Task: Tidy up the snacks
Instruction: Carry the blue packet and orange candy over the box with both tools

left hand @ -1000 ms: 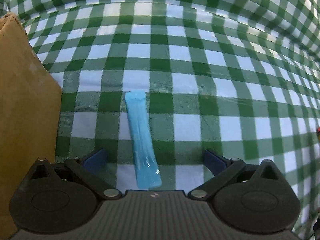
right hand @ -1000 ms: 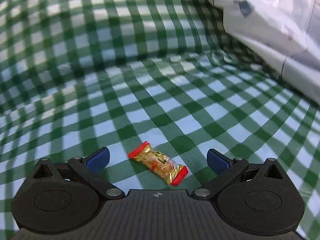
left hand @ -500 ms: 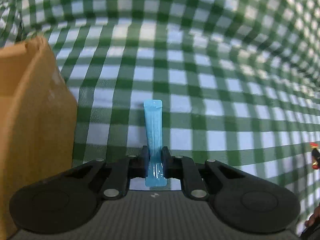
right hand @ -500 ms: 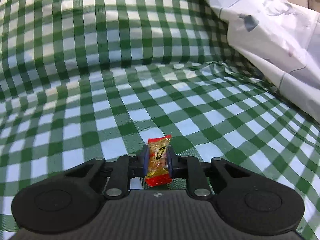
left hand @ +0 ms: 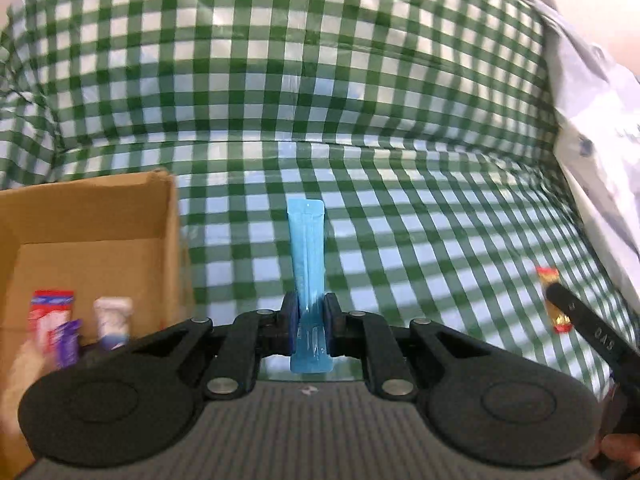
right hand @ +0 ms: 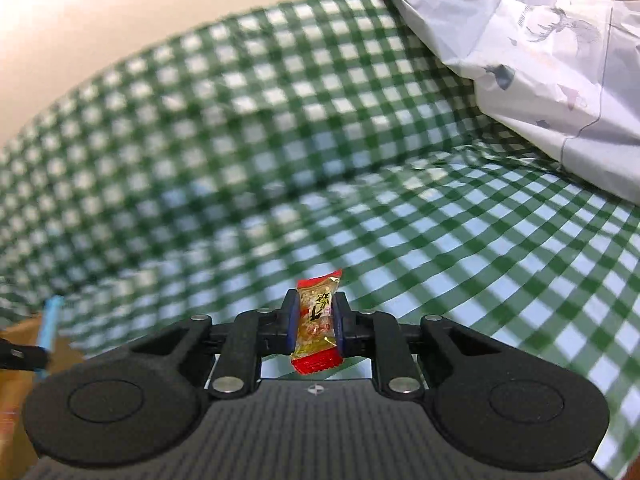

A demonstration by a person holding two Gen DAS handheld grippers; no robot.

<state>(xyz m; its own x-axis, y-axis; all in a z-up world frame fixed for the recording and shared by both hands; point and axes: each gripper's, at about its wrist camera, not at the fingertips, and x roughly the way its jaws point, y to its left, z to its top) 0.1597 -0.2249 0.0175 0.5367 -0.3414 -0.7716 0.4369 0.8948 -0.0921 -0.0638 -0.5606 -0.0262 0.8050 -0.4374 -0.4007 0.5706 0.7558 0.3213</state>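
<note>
My left gripper (left hand: 311, 320) is shut on a long blue snack stick (left hand: 307, 256) and holds it upright above the green checked cloth, just right of an open cardboard box (left hand: 96, 208). The box holds a red packet (left hand: 50, 316), a purple packet (left hand: 67, 340) and a white packet (left hand: 113, 320). My right gripper (right hand: 316, 320) is shut on a red and gold candy (right hand: 316, 316) and holds it above the cloth. The candy also shows at the far right of the left wrist view (left hand: 554, 300). The blue stick shows at the left edge of the right wrist view (right hand: 50, 320).
A green and white checked cloth (left hand: 400, 220) covers the surface and rises at the back. A crumpled white printed bag (right hand: 552, 80) lies at the right. The box corner shows at the lower left of the right wrist view (right hand: 24, 332).
Both grippers closed on their snacks a second ago and have since lifted them off the cloth. The left view now looks into the box; the right view has swung up and left.
</note>
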